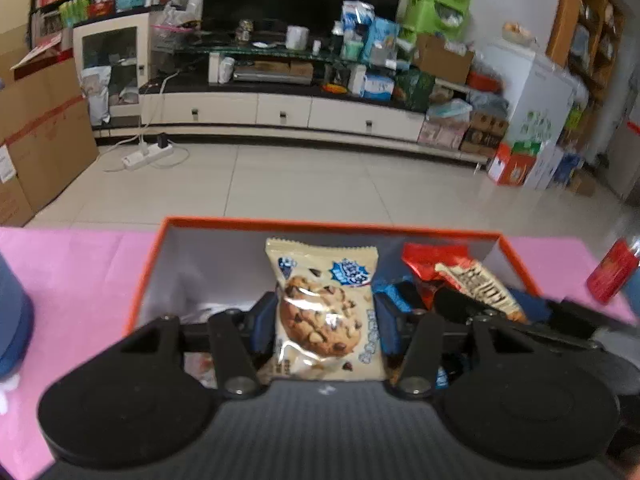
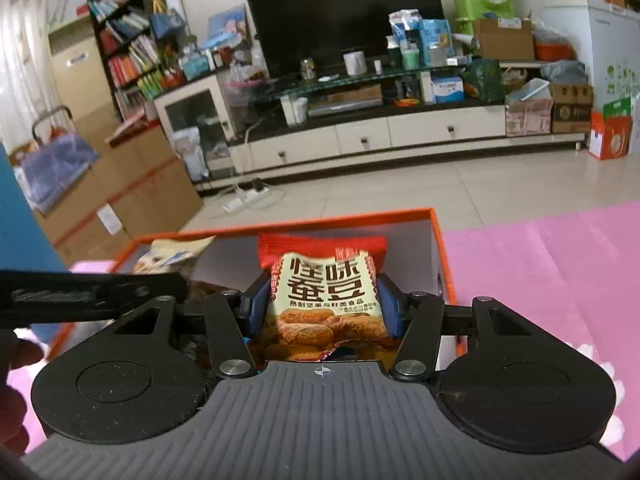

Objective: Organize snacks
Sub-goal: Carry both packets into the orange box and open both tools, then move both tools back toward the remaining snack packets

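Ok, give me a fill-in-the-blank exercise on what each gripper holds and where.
1. The left gripper is shut on the cream packet picturing a chocolate-chip ____.
2. The right gripper grips a red-topped bean snack packet above the ____-rimmed cardboard box.
3. The box rests on a ____ mat.

Missing: cookie; orange; pink

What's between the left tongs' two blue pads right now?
A cream cookie packet, gripped between the blue pads of the left tongs over the orange box; left wrist view shows it.

Left gripper point(image 1: 325, 320) clamped on cream chocolate-chip cookie packet point(image 1: 325, 312), over orange-rimmed cardboard box point(image 1: 148, 276).
Box on pink mat point(image 1: 80, 264); red-and-cream snack packet point(image 1: 472, 280) inside at right; red can point(image 1: 612, 276) at far right.
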`<state>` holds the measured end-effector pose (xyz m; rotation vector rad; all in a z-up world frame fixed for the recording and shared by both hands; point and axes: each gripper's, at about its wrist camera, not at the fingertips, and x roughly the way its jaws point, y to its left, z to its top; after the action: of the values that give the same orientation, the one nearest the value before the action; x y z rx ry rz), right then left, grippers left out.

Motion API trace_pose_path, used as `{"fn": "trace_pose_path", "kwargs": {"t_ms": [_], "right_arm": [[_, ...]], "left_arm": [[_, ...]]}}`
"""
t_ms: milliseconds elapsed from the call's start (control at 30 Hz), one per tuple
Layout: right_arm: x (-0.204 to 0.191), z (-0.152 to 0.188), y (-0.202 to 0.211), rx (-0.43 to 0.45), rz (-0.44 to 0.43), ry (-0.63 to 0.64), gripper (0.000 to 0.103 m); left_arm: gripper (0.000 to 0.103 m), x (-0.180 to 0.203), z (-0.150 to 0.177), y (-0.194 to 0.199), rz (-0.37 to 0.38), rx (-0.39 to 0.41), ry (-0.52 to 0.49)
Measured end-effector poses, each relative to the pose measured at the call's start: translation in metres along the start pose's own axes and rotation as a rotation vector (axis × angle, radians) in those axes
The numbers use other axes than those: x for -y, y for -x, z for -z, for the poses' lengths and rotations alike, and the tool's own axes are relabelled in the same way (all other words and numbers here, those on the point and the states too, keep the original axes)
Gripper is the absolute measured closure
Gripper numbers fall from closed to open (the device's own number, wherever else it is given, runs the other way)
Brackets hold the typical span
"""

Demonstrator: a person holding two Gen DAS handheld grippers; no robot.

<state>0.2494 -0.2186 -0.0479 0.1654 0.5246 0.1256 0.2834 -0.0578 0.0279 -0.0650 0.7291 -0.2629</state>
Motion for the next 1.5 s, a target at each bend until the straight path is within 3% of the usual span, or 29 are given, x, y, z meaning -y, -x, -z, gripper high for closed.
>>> {"fn": "trace_pose_path", "kwargs": {"t_ms": [100,167,233,267,333,367,567,733,867,1000,1200,1367,1500], "right_arm": [[-0.008,0.000,-0.009,-0.008,0.051,0.074,0.063],[-0.007,-0.003,-0.008,-0.003,0.040,0.061,0.061],[-0.003,-0.007,-0.007,-0.003,0.021,0.032,0.043],[-0.001,-0.009,-0.004,0.001,0.019,0.011,0.038],[0.001,-0.011,0.006,0.019,0.003,-0.018,0.017],[0.000,-0.013,0.012,0.038,-0.007,-0.029,0.016],[-0.015,-0.018,0.062,0.100,-0.022,-0.006,0.011],[-0.022,0.007,0.109,0.084,-0.024,0.037,0.010],[-0.007,0.057,0.140,0.015,-0.054,-0.041,0.009],[0.007,0.093,0.136,-0.139,-0.135,-0.166,0.012],[-0.007,0.104,0.127,-0.156,-0.087,-0.005,0.012],[0.005,0.091,0.117,-0.154,-0.077,-0.077,0.012],[0.028,0.094,0.110,-0.185,-0.037,-0.162,0.013]], "left_arm": [[0.049,-0.004,0.003,-0.008,-0.002,0.011,0.008],[0.045,-0.011,0.004,-0.001,0.012,0.025,0.034],[0.040,-0.017,0.004,0.010,0.018,0.048,0.047],[0.039,-0.019,0.004,0.018,0.008,0.062,0.047],[0.038,-0.020,0.005,0.032,-0.009,0.082,0.034],[0.038,-0.022,0.006,0.041,-0.014,0.093,0.029],[0.034,-0.038,0.035,0.101,-0.022,0.117,0.042],[0.029,-0.059,0.085,0.131,-0.028,0.049,0.061],[0.029,-0.073,0.125,0.136,-0.062,-0.033,0.056],[0.029,-0.088,0.161,0.134,-0.092,-0.076,0.082],[0.029,-0.090,0.153,0.128,-0.108,-0.056,0.072],[0.029,-0.054,0.130,0.113,-0.024,-0.042,-0.003],[0.029,-0.018,0.111,0.068,0.015,-0.077,-0.057]]}}
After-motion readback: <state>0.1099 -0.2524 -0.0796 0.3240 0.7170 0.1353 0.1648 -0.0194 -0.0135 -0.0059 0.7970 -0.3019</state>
